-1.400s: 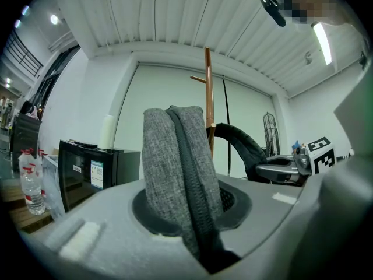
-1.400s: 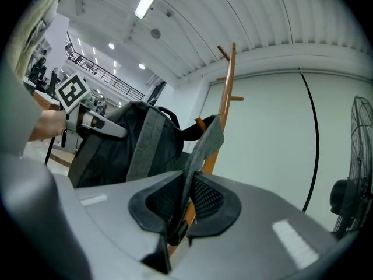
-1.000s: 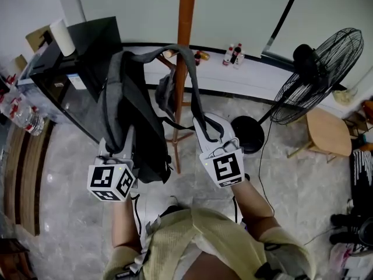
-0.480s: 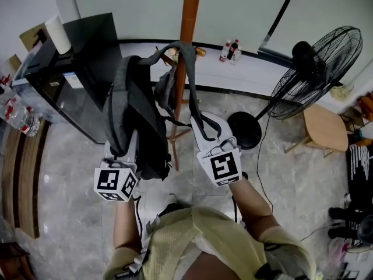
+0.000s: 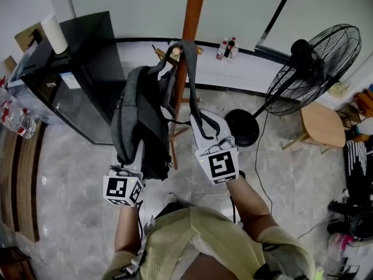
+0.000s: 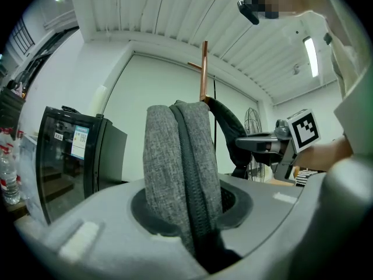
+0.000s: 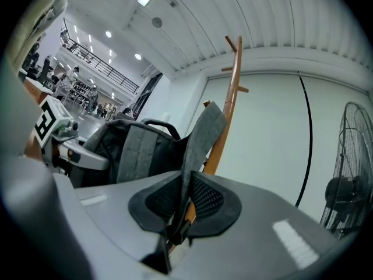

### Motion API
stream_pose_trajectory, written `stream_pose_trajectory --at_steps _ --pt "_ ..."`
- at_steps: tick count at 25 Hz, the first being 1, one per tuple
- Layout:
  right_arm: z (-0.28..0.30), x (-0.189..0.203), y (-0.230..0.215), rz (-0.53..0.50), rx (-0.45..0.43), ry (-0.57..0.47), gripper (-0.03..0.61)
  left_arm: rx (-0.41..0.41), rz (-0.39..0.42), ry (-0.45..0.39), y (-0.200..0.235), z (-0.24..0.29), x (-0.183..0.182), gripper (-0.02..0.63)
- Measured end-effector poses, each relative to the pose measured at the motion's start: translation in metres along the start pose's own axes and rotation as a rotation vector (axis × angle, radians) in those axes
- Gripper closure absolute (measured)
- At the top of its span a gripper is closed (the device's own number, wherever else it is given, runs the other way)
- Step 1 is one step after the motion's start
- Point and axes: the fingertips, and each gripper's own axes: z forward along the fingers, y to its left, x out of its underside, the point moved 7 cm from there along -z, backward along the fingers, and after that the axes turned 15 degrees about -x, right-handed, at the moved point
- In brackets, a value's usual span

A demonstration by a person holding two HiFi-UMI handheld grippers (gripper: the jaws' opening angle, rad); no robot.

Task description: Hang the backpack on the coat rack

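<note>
The grey backpack [image 5: 140,121] hangs beside the orange wooden coat rack pole [image 5: 190,28], and its top loop lies at a peg [image 5: 175,50] on the pole. My left gripper [image 5: 132,151] is under the pack's bottom edge. Its jaws are opening, with the grey zippered fabric [image 6: 182,168] still pressed between them. My right gripper [image 5: 205,124] is shut on a grey shoulder strap [image 7: 198,147] that runs up to the pole [image 7: 228,92]. The pack's body [image 7: 134,150] hides the left fingertips in the head view.
A black glass-front cabinet [image 5: 70,69] stands at the left with a paper roll [image 5: 52,34] on top. A standing fan [image 5: 309,69] and a small wooden stool [image 5: 323,124] are at the right. Bottles [image 5: 227,48] stand on the ledge behind the pole.
My left gripper has sunk with the pack's bottom, and the pack now hangs lower and closer to the pole. The right gripper has stayed where it was.
</note>
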Motion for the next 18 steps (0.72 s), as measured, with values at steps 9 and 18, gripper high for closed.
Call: stream_pose_trajectory --at_steps 9,18 --pt "0.009 0.001 0.006 0.059 0.045 -0.02 0.538 0.024 0.014 0.039 -0.004 -0.006 0.024 0.505" --pt "0.014 0.009 -0.005 0.085 0.009 -0.035 0.535 0.013 0.024 0.074 -0.015 -0.006 0.044 0.491"
